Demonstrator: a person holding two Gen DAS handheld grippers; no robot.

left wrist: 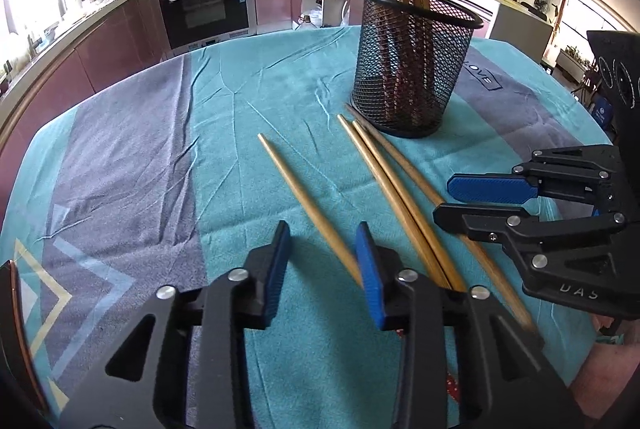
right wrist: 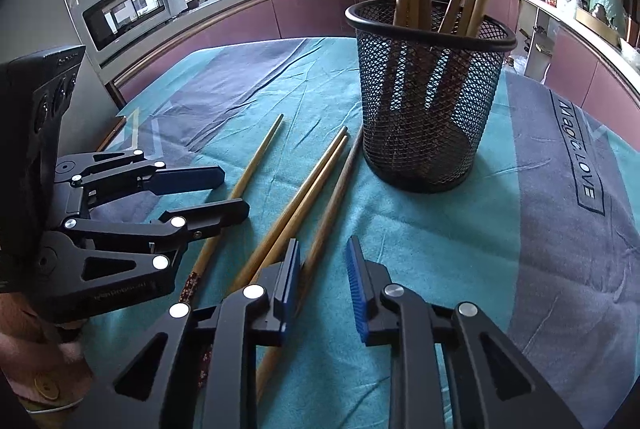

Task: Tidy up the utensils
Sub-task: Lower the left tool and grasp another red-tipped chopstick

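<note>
A black mesh cup (left wrist: pixel 412 65) (right wrist: pixel 428 101) stands on the teal cloth and holds several wooden chopsticks upright. Several more chopsticks lie on the cloth in front of it: one apart on the left (left wrist: pixel 308 207) (right wrist: pixel 244 185) and a close group (left wrist: pixel 394 189) (right wrist: pixel 304 205) beside it. My left gripper (left wrist: pixel 324 261) (right wrist: pixel 232 189) is open and empty, low over the single chopstick's near end. My right gripper (right wrist: pixel 324 269) (left wrist: pixel 442 201) is open and empty, just right of the grouped chopsticks, with one chopstick passing under its left finger.
The table is covered by a teal and grey cloth (left wrist: pixel 160 149) (right wrist: pixel 540 189). Kitchen counters, an oven (left wrist: pixel 204 5) and a microwave (right wrist: pixel 128 9) stand beyond the table edge. A person's hand shows at the lower left of the right wrist view.
</note>
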